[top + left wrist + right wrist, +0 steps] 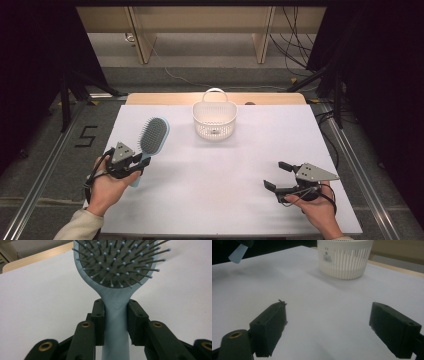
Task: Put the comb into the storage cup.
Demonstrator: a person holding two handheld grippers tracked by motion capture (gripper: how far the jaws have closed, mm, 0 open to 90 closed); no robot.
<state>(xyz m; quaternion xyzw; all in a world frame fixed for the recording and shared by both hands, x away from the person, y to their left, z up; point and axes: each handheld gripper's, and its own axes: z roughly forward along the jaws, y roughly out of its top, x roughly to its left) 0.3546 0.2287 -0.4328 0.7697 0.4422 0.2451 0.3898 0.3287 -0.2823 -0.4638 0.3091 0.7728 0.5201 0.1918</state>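
1. My left gripper (142, 162) pinches the pale blue hairbrush (116, 312) by its handle neck
2. The brush has an oval grey pad of ball-tipped bristles facing up, lying at the left of the white table (225, 175)
3. My right gripper (280, 175) has its jaws spread wide over bare table

Pale blue plastic paddle hairbrush (115, 312) carried a dark grey dotted cushion, with grey bristles tipped in pale blue beads; its handle was the same plain pale blue; white slotted plastic basket (214, 119) showed a pattern of narrow vertical slits around its wall and a small white label printed in black; flat white table covering (225, 165) was plain and unpatterned, with a light tan wooden edge at the far side; black left gripper (131, 167) and black right gripper (278, 176) each bore brass-coloured rivets and a grey triangular plate; sleeve (75, 227) was beige.
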